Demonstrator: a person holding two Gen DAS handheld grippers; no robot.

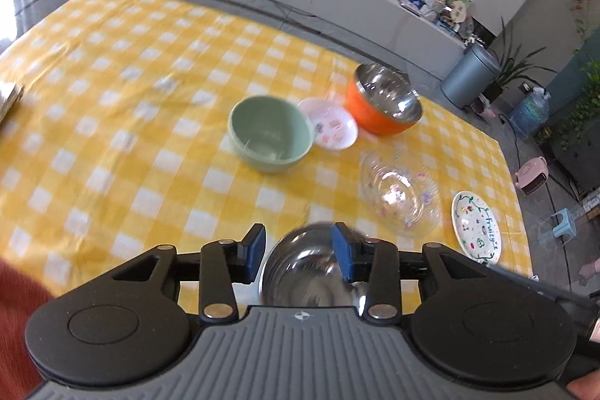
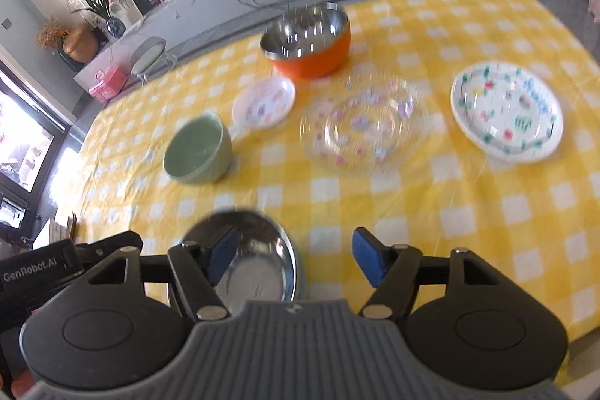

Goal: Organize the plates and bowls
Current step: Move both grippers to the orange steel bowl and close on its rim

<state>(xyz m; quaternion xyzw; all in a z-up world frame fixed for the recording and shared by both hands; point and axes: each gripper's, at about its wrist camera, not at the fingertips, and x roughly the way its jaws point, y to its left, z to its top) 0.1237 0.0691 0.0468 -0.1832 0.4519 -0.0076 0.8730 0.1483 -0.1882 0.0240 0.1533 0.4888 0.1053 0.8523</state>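
Yellow-and-white checked cloth covers the bench (image 2: 468,231), with a white media counter and a grey bin behind it. Taking the clear flowered glass plate (image 2: 362,124) as the landmark and reading left to right in the right wrist view: the sage-green bowl (image 2: 198,150) sits well to its left, the small pink-printed saucer (image 2: 263,102) lies to its upper left, the orange bowl with a steel lining (image 2: 307,38) stands behind it, and the white floral plate (image 2: 506,113) lies to its right, apart from it. Nearer than the glass plate, a shiny steel dish (image 2: 255,263) rests on the cloth under the left finger of the right tongs (image 2: 296,257), which stand wide apart and grip nothing. The left tongs (image 1: 300,252) are also apart, straddling the steel dish (image 1: 307,268) with one blue pad over its rim; whether that pad touches the metal I cannot tell. Nothing looks stacked yet. The likely risks are a polished rim slipping from the pads if pinched too shallowly, and both tools crowding one dish and knocking together.
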